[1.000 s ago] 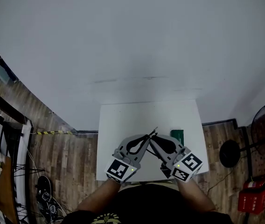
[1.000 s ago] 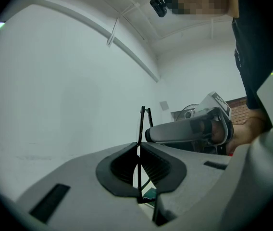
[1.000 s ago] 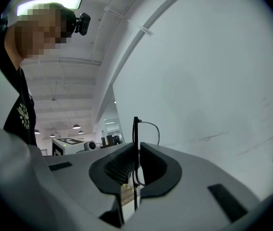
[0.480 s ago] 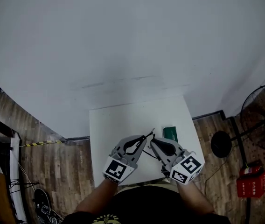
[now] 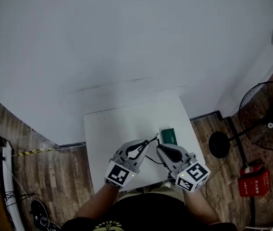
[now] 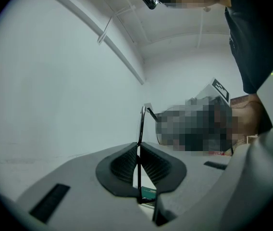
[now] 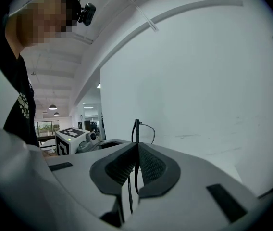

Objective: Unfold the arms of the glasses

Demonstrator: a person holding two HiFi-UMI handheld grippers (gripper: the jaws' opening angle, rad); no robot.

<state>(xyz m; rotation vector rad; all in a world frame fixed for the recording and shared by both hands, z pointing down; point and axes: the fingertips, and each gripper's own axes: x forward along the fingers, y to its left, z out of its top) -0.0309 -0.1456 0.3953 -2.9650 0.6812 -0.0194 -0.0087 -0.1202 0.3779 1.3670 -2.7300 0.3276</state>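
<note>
I have both tools up over the near half of the white worktop (image 5: 108,127), tips angled in toward each other, with the glasses (image 5: 154,138) hanging between them, clear of the surface. In the left gripper view the left tool (image 6: 137,147) is clamped on a thin black bar of the frame: the ribbed pads press together on it, and the bar runs straight up out of the tips to a corner, where a second thin piece bends off to the right. The right tool (image 7: 136,149) has just been closing its jaws, and in the right gripper view they now pinch another thin black strip of the glasses (image 7: 136,128); a fine wire loop curves away from its top toward the wall. I cannot tell from any view how far the arms are folded. A small green box (image 5: 167,136) lies on the worktop just beyond the right tool's tip, and I catch its edge under the left tool's jaws too. A standing fan (image 5: 266,123) sits on the wood floor off to the right
</note>
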